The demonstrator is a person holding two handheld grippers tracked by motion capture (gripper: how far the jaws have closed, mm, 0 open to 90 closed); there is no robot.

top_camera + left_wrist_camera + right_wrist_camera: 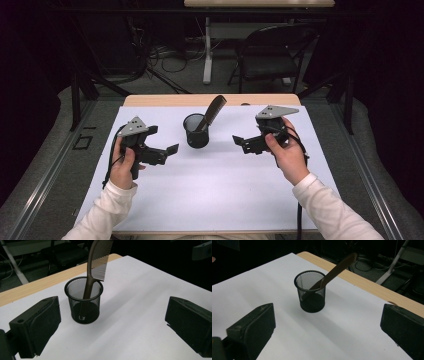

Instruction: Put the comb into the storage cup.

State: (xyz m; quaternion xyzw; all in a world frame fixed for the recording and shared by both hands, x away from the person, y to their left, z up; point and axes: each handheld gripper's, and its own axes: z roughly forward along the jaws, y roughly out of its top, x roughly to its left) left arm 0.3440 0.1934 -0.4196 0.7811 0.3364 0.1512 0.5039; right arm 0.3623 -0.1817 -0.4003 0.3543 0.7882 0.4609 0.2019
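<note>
The mesh cup (pixel 196 131) hides the lower end of the one brown comb (pixel 210 112) leaning inside it, mid-desk on the white sheet (pixel 210 190). My left tongs (pixel 170 150) and right tongs (pixel 238 141), both spread wide, hold nothing, flanking the single cup without touching it.

We find the mesh cup (pixel 196 132) standing on the white sheet (pixel 210 190), between the left gripper (pixel 167 150) and right gripper (pixel 239 141). The comb (pixel 210 113) stands inside it, leaning against its rim.
</note>
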